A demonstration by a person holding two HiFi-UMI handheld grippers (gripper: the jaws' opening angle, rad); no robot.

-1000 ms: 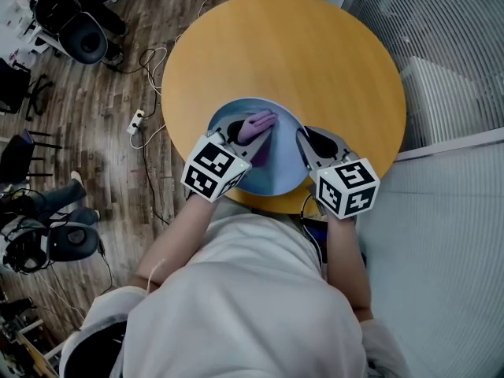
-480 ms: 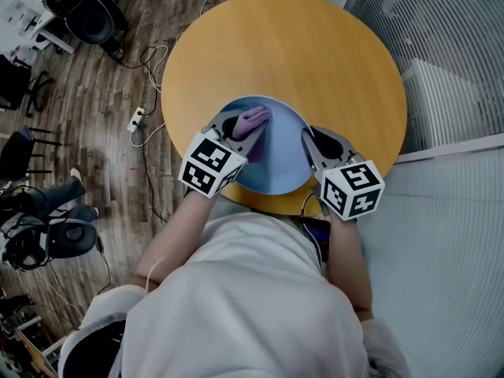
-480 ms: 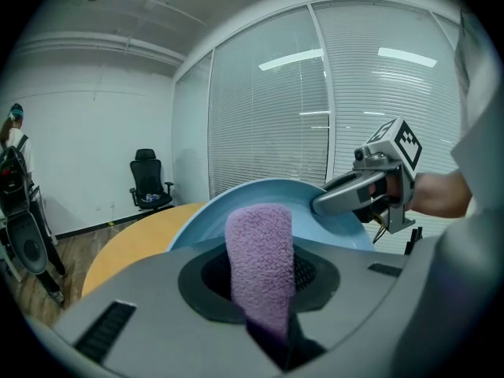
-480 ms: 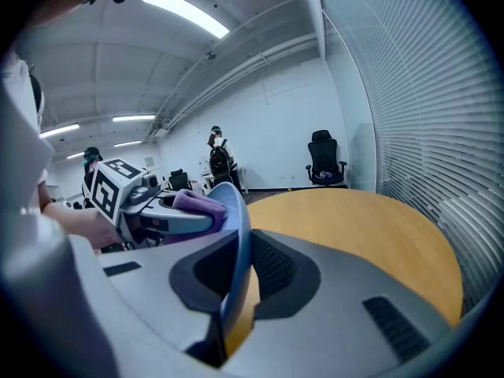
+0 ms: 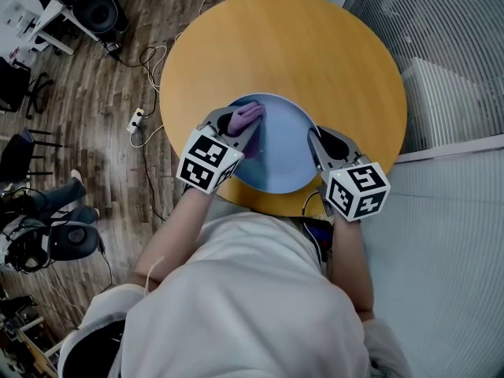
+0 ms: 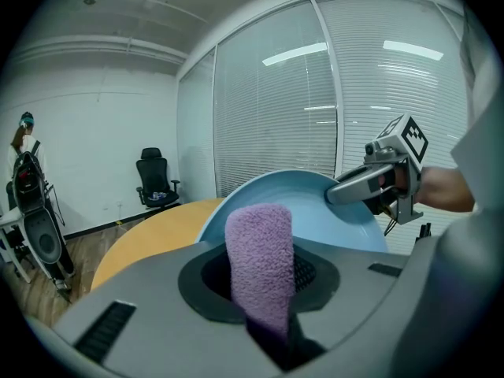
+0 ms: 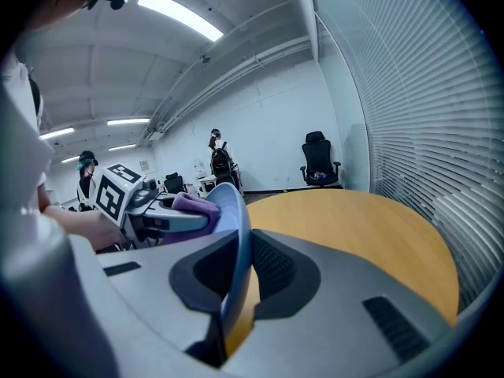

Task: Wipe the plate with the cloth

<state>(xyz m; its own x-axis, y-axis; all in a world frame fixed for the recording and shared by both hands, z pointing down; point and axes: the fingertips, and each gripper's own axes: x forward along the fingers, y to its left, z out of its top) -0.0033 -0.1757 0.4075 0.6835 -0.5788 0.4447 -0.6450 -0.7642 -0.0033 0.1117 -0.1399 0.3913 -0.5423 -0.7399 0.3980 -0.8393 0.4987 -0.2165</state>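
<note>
Round and wooden, the table (image 5: 315, 46) bears the blue plate (image 5: 283, 152) at its near edge, where the plate is held tilted. The plate's right rim is clamped edge-on between the nearly closed jaws of the right gripper (image 5: 318, 138). The purple cloth (image 5: 250, 116) is pinched in the left gripper (image 5: 239, 124) and laid against the plate's upper left part. Compared with a second ago, the cloth has been drawn from nearer the plate's middle out toward its left rim, and the plate has been shifted slightly rightward. A wiping stroke is judged to be under way, with much of the plate's face yet to be covered.
</note>
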